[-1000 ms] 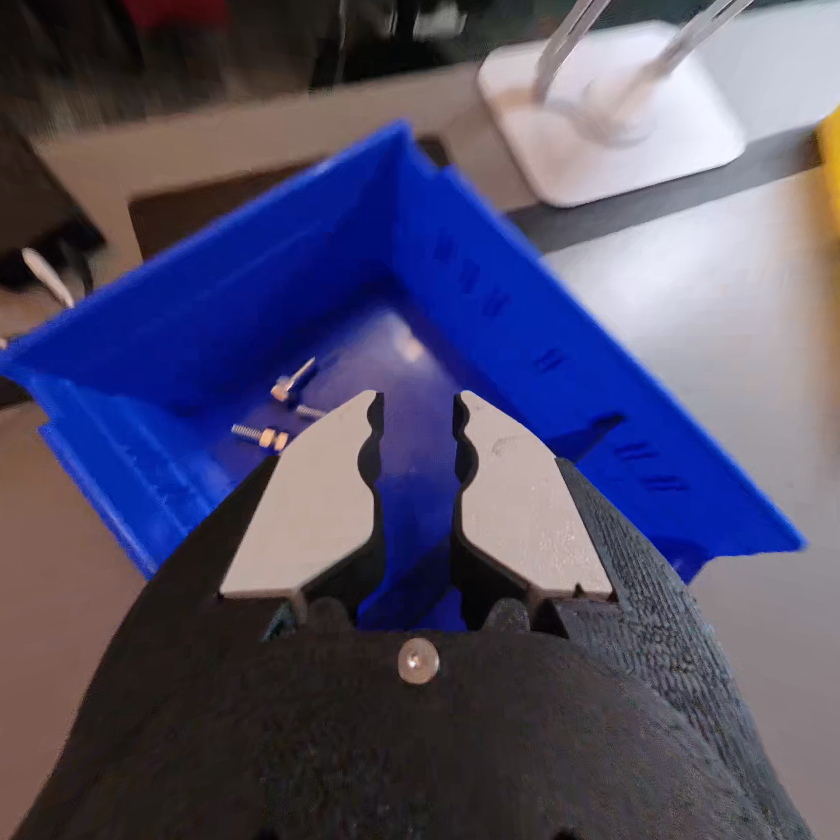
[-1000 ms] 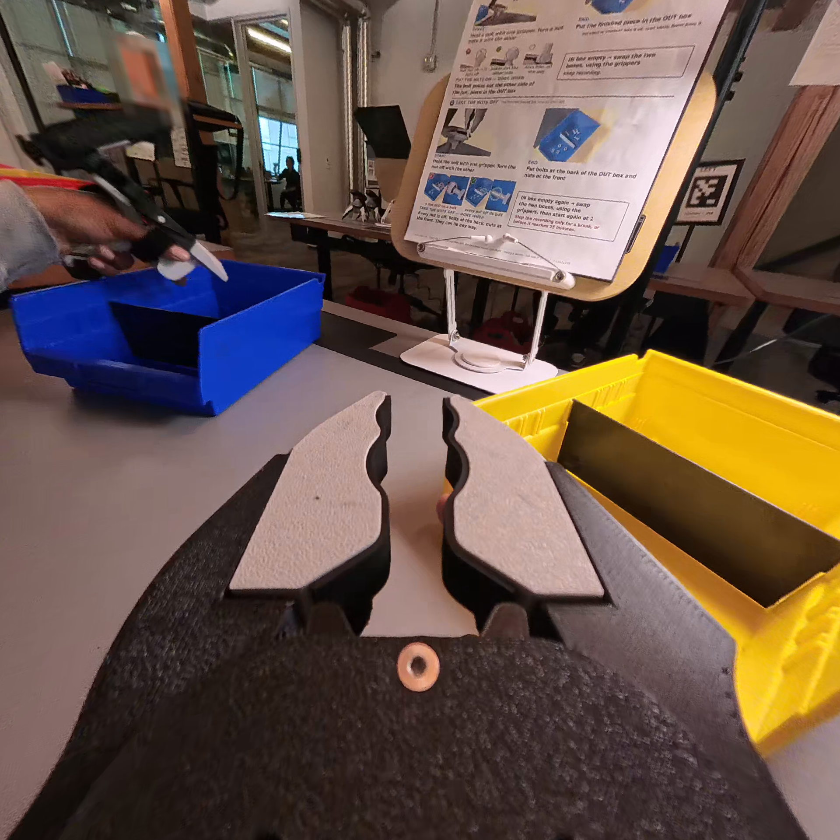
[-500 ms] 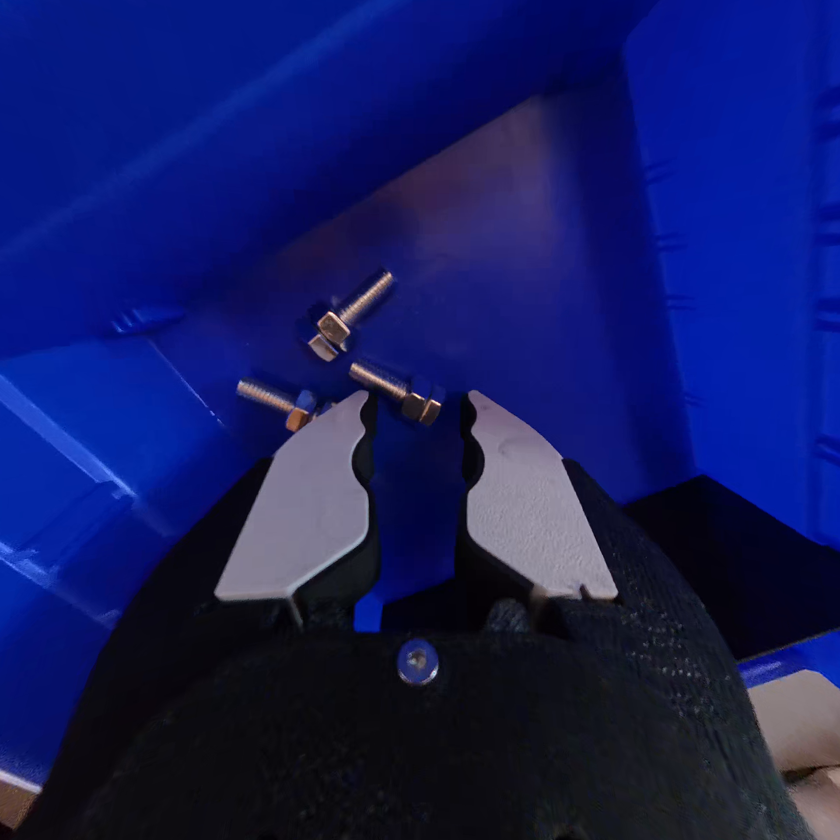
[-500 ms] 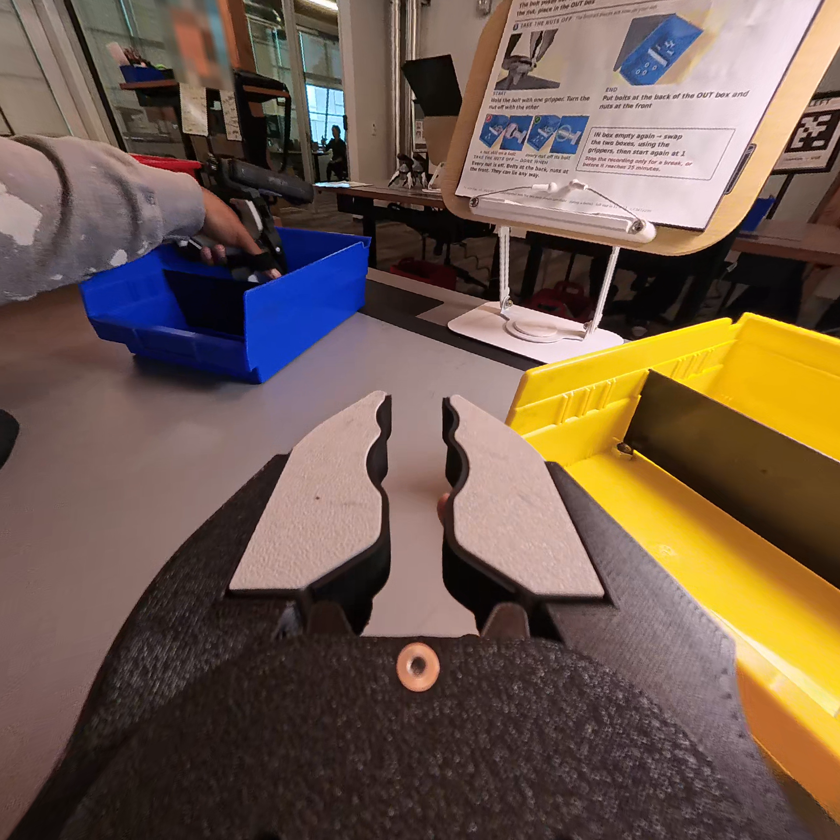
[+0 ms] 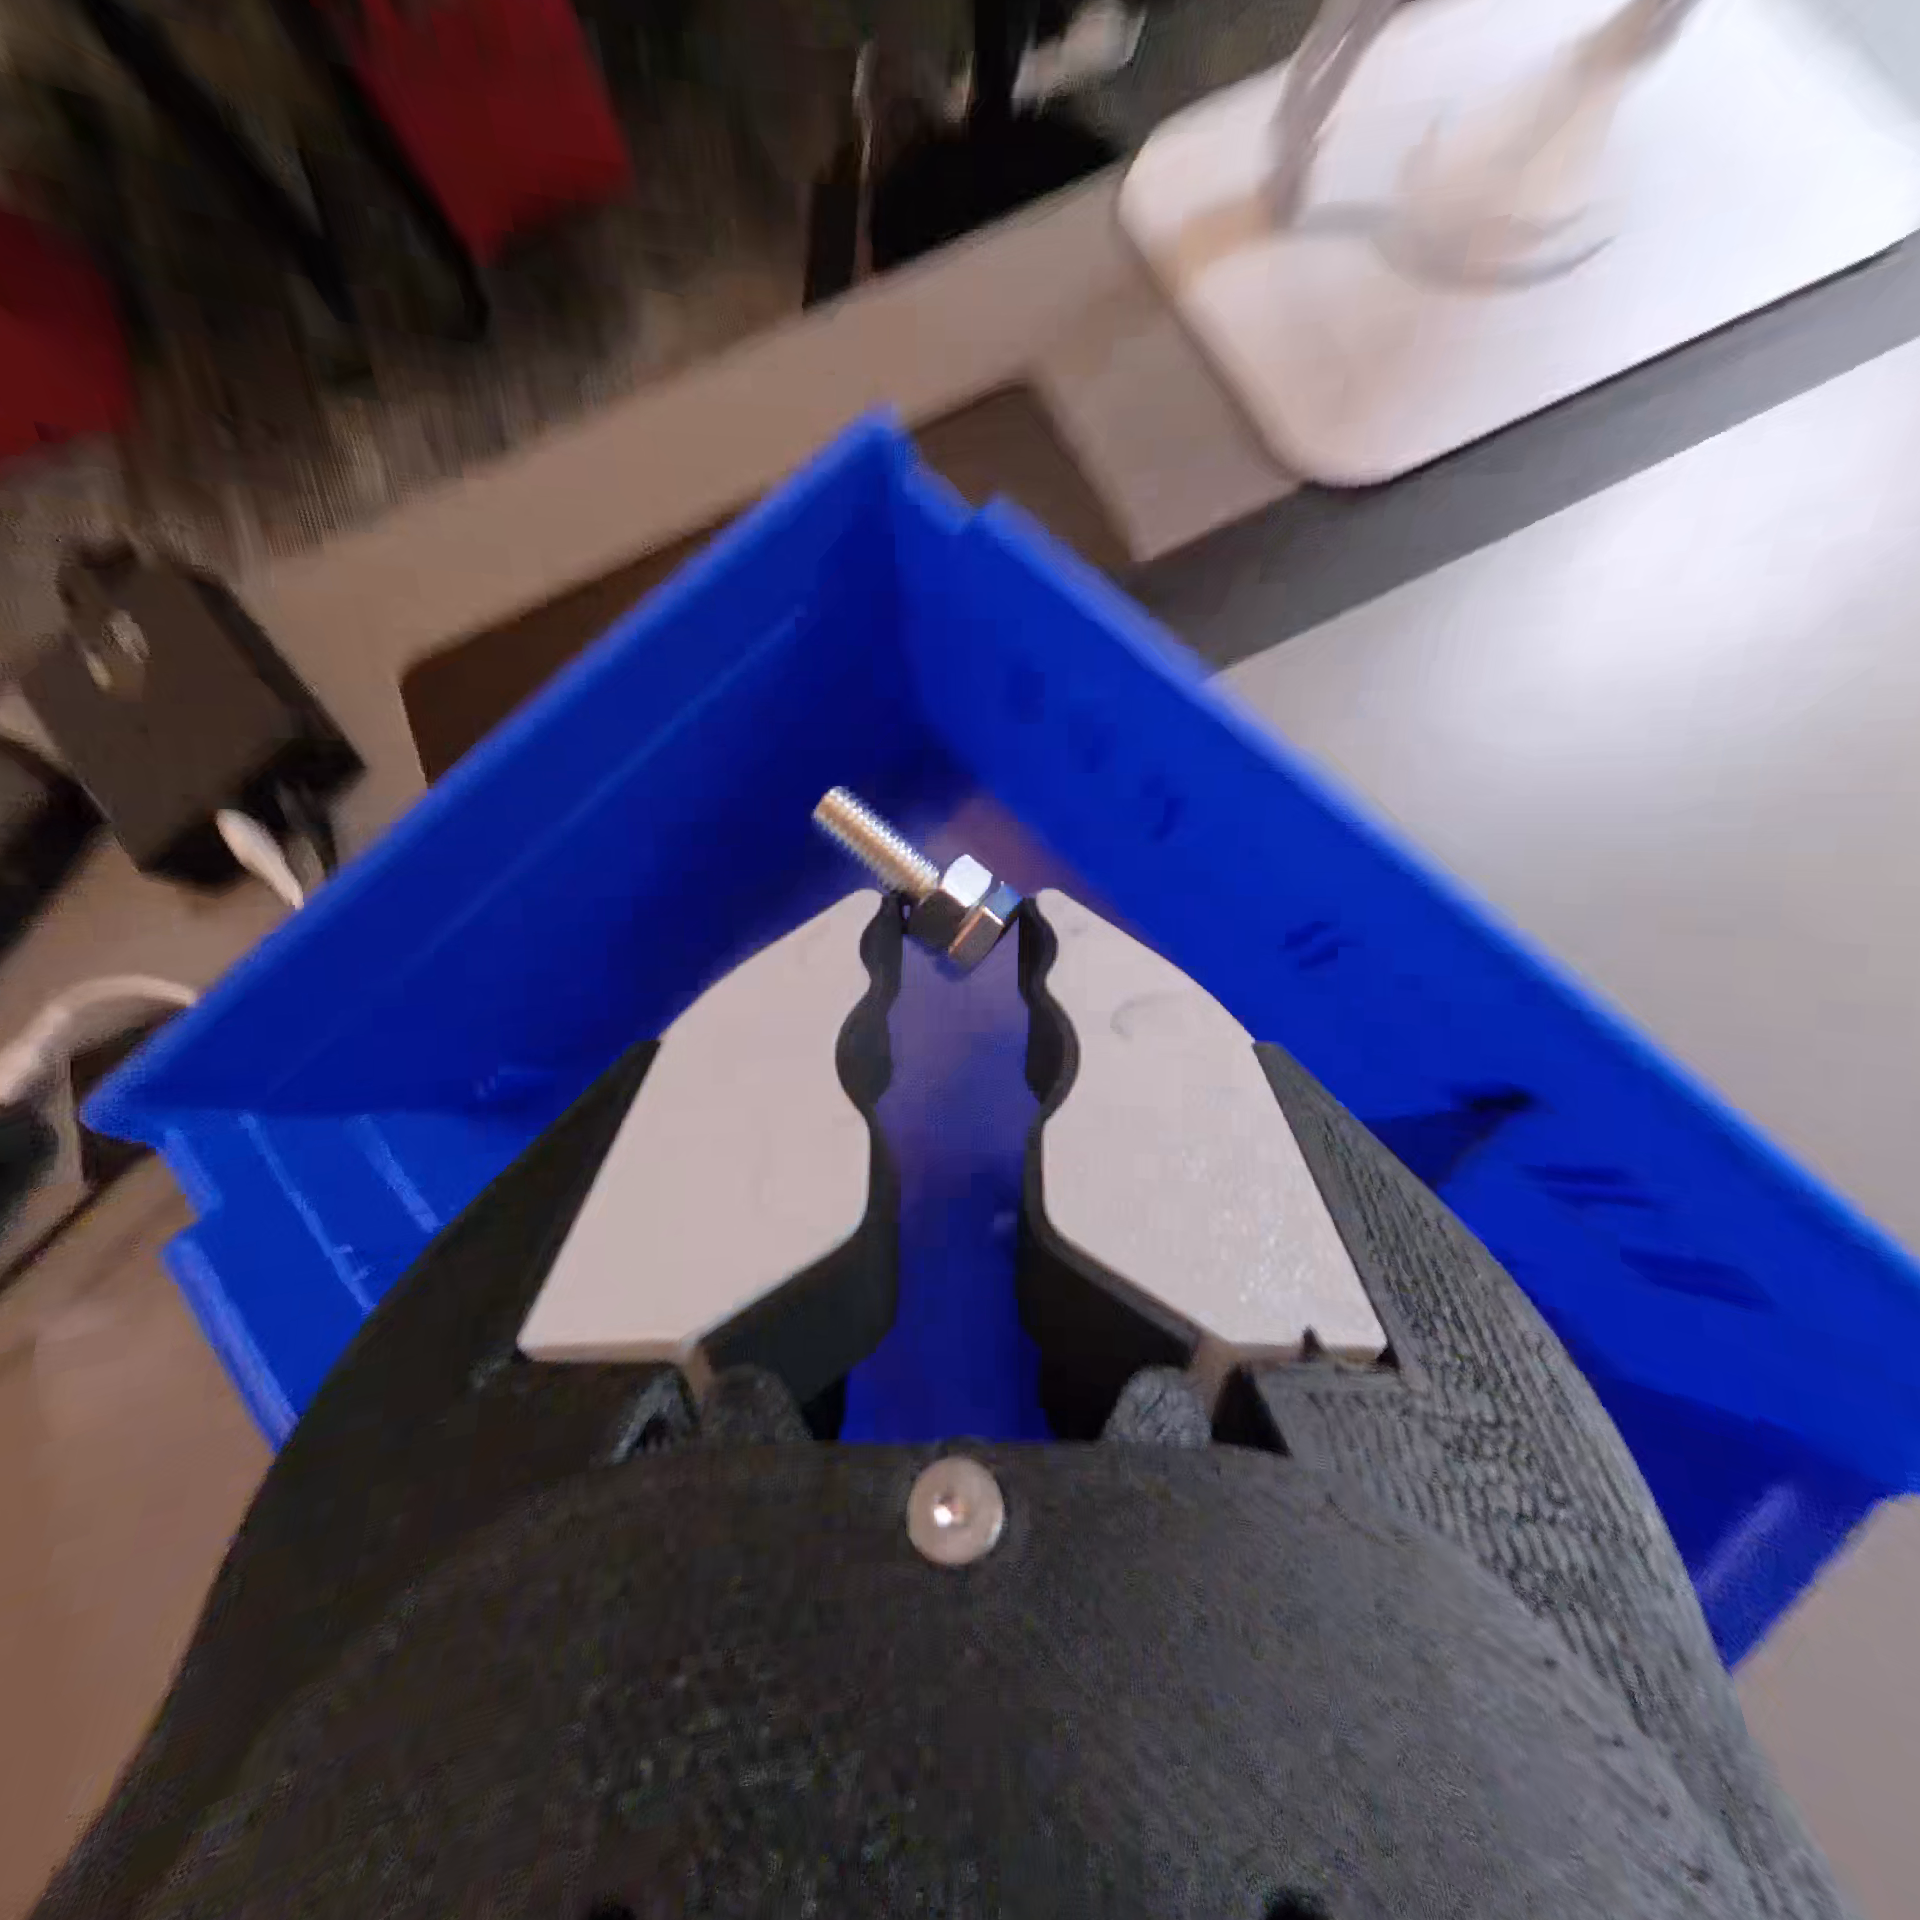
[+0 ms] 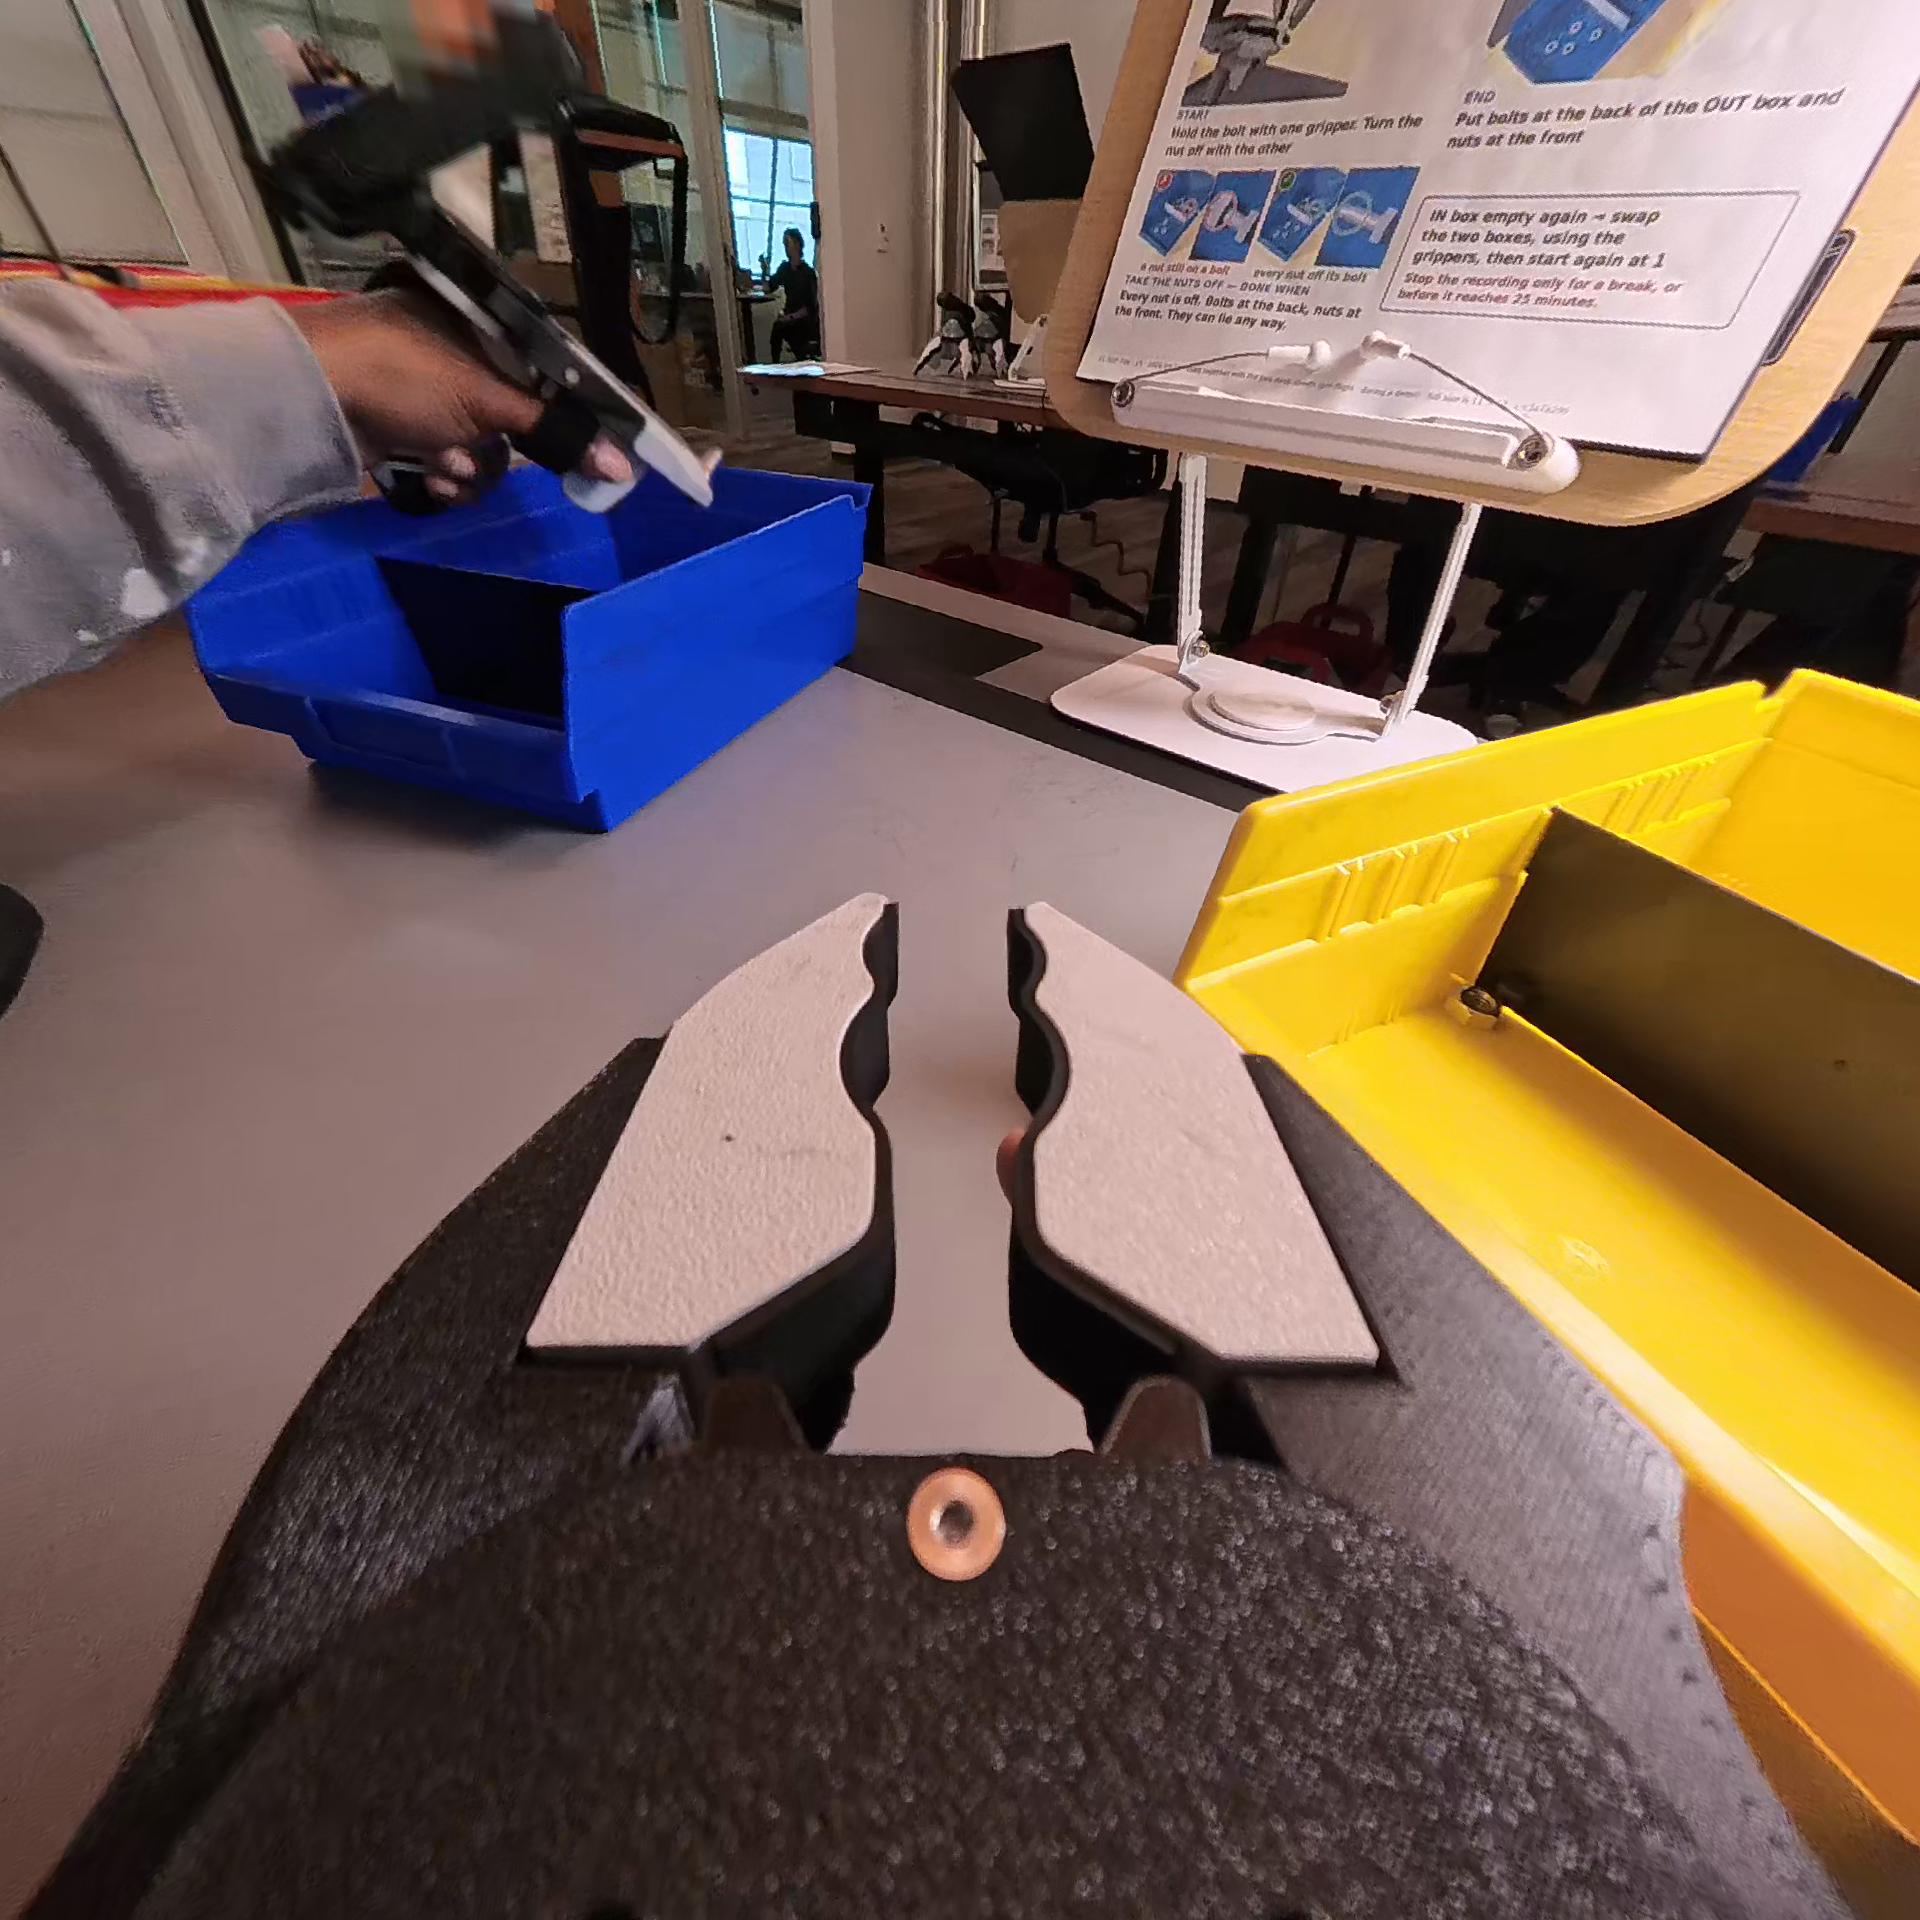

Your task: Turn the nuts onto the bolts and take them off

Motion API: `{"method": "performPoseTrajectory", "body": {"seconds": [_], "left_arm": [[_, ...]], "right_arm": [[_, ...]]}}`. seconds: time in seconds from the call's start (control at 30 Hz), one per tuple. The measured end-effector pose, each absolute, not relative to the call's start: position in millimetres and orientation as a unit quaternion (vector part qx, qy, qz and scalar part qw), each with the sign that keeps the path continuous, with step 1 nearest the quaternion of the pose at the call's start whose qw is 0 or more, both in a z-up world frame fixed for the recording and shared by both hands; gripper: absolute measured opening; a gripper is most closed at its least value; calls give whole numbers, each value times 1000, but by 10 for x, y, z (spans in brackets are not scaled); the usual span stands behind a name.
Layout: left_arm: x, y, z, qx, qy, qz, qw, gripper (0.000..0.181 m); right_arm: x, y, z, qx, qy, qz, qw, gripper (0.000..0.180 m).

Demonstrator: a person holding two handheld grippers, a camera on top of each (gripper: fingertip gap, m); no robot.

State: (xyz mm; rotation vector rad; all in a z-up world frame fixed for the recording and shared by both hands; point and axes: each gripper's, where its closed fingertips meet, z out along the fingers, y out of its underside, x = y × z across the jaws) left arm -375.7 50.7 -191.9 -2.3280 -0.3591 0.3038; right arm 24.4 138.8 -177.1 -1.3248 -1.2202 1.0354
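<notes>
Silver bolt [image 5: 871, 847] with nut [image 5: 964, 914], tilted, above blue bin [image 5: 644, 935]

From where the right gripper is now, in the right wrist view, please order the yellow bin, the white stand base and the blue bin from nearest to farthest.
Measured from the right gripper:
1. Yellow bin: right beside it, on its right.
2. White stand base: farther ahead, slightly right, behind the yellow bin's corner.
3. Blue bin: ahead on the left; about as far as the stand base, too close to call.

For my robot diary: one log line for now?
left gripper: shut on bolt with nut | above blue bin | right gripper: open, empty
</notes>
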Motion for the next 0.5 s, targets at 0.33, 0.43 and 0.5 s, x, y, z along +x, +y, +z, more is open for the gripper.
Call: {"method": "performPoseTrajectory", "body": {"seconds": [0.33,0.43,0.5], "left_arm": [[-1824,616,-506,-660,163,264,684,22],[-1333,636,-392,-603,211,277,718,22],[-1094,642,-390,-581,229,272,732,22]], "right_arm": [[-323,1103,-890,-480,-522,527,469,21],[-508,960,-419,-442,-521,569,457,22],[-590,857,-236,-421,-528,589,443,24]]}}
